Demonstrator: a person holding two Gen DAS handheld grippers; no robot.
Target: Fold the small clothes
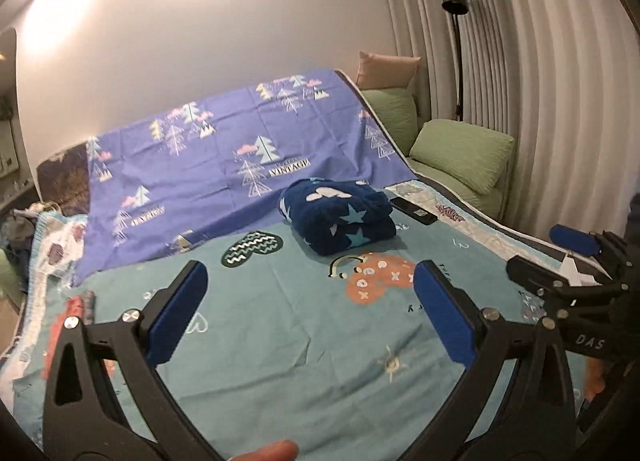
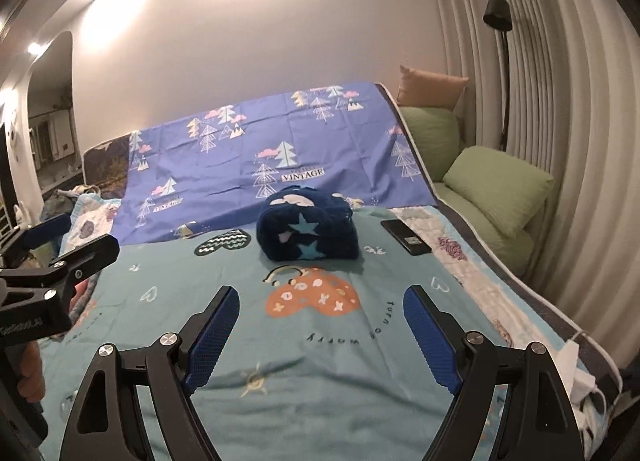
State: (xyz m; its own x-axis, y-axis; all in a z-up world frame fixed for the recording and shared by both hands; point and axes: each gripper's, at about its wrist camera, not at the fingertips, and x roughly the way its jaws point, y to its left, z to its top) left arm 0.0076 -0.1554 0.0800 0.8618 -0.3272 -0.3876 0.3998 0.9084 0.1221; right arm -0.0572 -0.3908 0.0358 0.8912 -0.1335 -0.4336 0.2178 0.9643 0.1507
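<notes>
I am holding both tools above the near end of the bed, and neither is gripping anything. The left gripper is standing with its jaws wide apart over bare teal sheet, and the right gripper is showing the same: blue pads spread, nothing between them.

The folded garment, a dark blue fleece piece with stars and clouds, is sitting as a compact bundle further up the bed, well apart from both tools and near the edge of the purple tree-print sheet. It looks finished to me, so I am judging this fold as done.

What I am worrying about is the bundle itself: plush fleece is springy, and any brush from a jaw while I am moving across could be enough to make the top layer slide open. The black phone is lying just beside it on the right, so a careless sweep there could be knocking it toward the bed's edge. The two tools are also hanging close together, and they could be clipping each other.

The bedding is lying soft and slightly creased, printed with hearts and lettering. Behind are a plain wall, pleated curtains, a black floor lamp and green cushions on the right.
</notes>
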